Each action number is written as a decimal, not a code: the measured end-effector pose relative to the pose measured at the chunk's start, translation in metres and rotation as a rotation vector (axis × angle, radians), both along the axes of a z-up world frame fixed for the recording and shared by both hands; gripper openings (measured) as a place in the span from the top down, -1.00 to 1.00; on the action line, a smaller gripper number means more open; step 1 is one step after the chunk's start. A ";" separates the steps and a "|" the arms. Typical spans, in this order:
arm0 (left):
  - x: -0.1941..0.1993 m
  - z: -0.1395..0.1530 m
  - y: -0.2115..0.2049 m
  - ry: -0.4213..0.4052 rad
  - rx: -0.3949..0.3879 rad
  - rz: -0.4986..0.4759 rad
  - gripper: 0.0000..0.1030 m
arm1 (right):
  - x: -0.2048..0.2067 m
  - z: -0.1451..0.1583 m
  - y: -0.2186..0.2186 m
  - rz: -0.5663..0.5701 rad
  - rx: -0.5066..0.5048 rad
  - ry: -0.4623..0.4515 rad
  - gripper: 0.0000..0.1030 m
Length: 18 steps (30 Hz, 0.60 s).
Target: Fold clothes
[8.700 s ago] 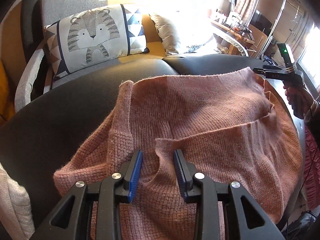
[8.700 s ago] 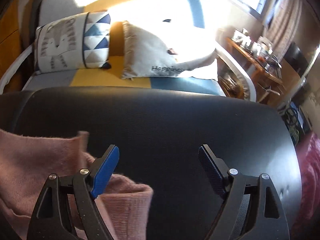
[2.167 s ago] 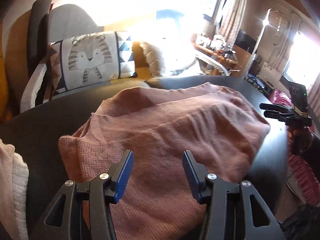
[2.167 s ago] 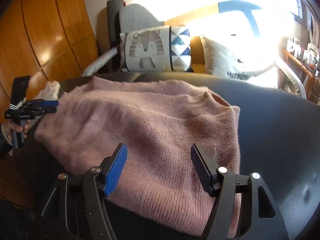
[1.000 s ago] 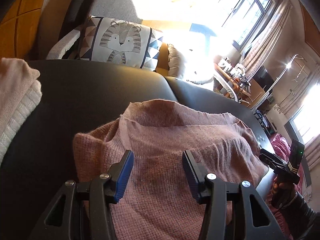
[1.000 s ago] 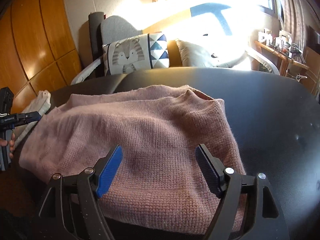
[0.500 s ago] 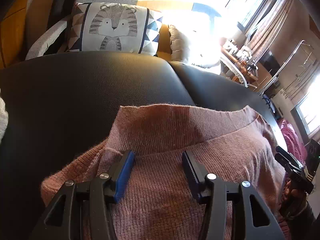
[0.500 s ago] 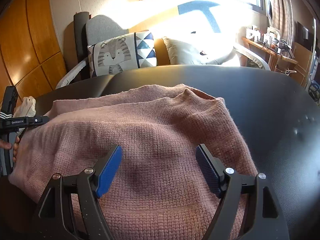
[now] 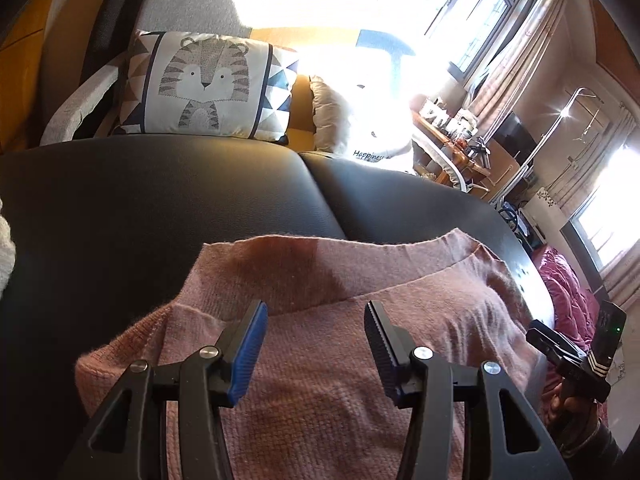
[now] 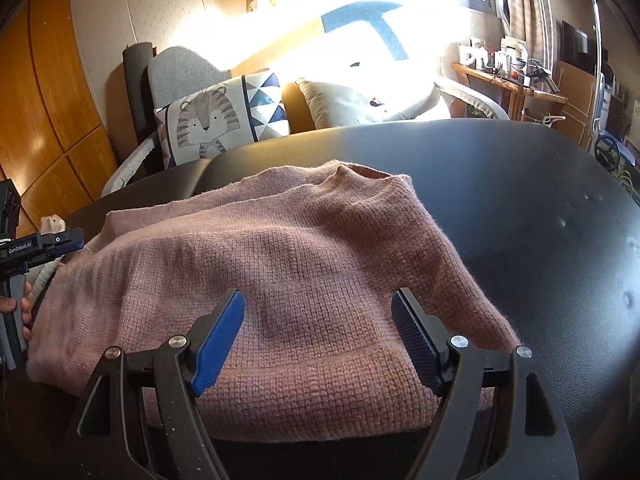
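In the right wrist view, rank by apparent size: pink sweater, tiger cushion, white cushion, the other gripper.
1. pink sweater, largest, though nearest.
2-3. tiger cushion and white cushion: similar, glare hides the white one's edges.
4. left gripper, smallest, cropped at the frame edge.

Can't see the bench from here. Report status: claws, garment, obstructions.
Left claw open, over the pink sweater. Right claw open, over its near hem. Sweater folded on the black leather surface, ungripped. Nothing in the way.

Both wrist views look low and close from opposite ends, sharing the pink sweater and sofa.
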<state>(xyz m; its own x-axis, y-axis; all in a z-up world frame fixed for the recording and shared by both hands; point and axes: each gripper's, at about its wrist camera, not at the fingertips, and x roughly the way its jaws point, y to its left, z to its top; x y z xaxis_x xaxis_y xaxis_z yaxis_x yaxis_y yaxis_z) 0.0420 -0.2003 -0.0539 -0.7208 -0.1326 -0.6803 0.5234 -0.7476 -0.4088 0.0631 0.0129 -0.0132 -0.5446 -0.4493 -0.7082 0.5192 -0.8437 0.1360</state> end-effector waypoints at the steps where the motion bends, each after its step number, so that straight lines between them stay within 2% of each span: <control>1: -0.001 0.001 0.006 0.003 0.005 -0.013 0.00 | 0.001 0.001 -0.002 0.008 -0.002 0.001 -0.53; 7: -0.011 -0.011 0.039 -0.033 0.011 -0.082 0.00 | 0.009 0.004 -0.014 0.057 -0.014 0.006 -0.53; 14: -0.009 -0.010 0.041 -0.036 0.004 -0.052 0.00 | 0.006 0.005 -0.006 0.029 -0.036 -0.008 -0.54; 18: -0.010 -0.010 0.043 -0.044 -0.007 -0.045 -0.02 | 0.005 0.004 -0.004 0.006 -0.040 -0.013 -0.62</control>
<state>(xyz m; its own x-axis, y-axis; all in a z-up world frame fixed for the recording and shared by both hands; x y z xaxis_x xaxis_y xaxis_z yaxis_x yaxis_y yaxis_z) 0.0316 -0.1573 -0.0644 -0.6957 -0.1057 -0.7106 0.5065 -0.7736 -0.3808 0.0676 0.0084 -0.0094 -0.5327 -0.4806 -0.6966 0.5220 -0.8345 0.1764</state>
